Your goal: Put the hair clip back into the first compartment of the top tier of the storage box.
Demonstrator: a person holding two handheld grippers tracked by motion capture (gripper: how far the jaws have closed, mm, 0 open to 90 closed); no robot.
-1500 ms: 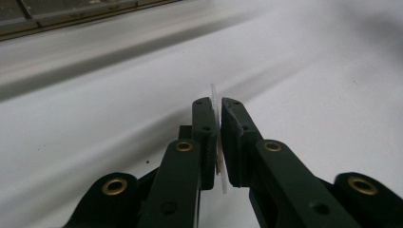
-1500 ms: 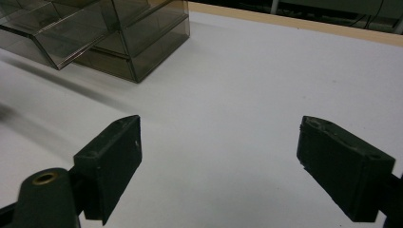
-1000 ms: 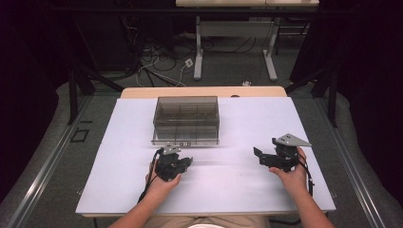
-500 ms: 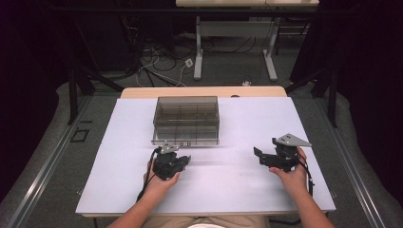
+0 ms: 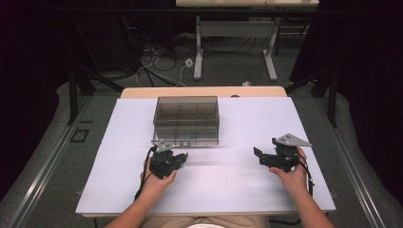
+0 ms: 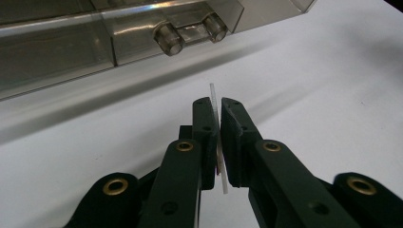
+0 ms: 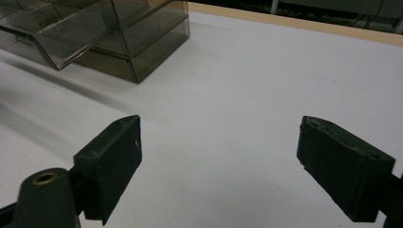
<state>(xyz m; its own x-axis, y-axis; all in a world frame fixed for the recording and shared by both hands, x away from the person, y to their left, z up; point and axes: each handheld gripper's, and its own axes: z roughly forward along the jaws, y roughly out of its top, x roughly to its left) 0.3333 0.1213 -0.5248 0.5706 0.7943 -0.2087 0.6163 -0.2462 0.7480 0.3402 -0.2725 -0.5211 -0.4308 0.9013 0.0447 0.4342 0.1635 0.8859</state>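
A smoky clear plastic drawer box (image 5: 186,118) stands at the middle of the white table top (image 5: 228,190). Its lowest drawer (image 6: 142,42), with two round knobs, sticks out a little toward me. My left gripper (image 5: 177,157) sits just in front of that drawer, held by a hand. In the left gripper view the left gripper (image 6: 216,103) is shut on a thin white flat piece (image 6: 212,92), seen edge-on between the jaws. My right gripper (image 5: 260,156) rests at the right of the table, and in its own view the right gripper (image 7: 218,161) stands wide open with only bare table between its jaws.
The drawer box (image 7: 100,33) lies to the far left in the right gripper view. A tan wooden edge (image 5: 204,91) runs along the table's far side. Beyond it are cables on the floor (image 5: 157,66) and a desk frame (image 5: 235,33).
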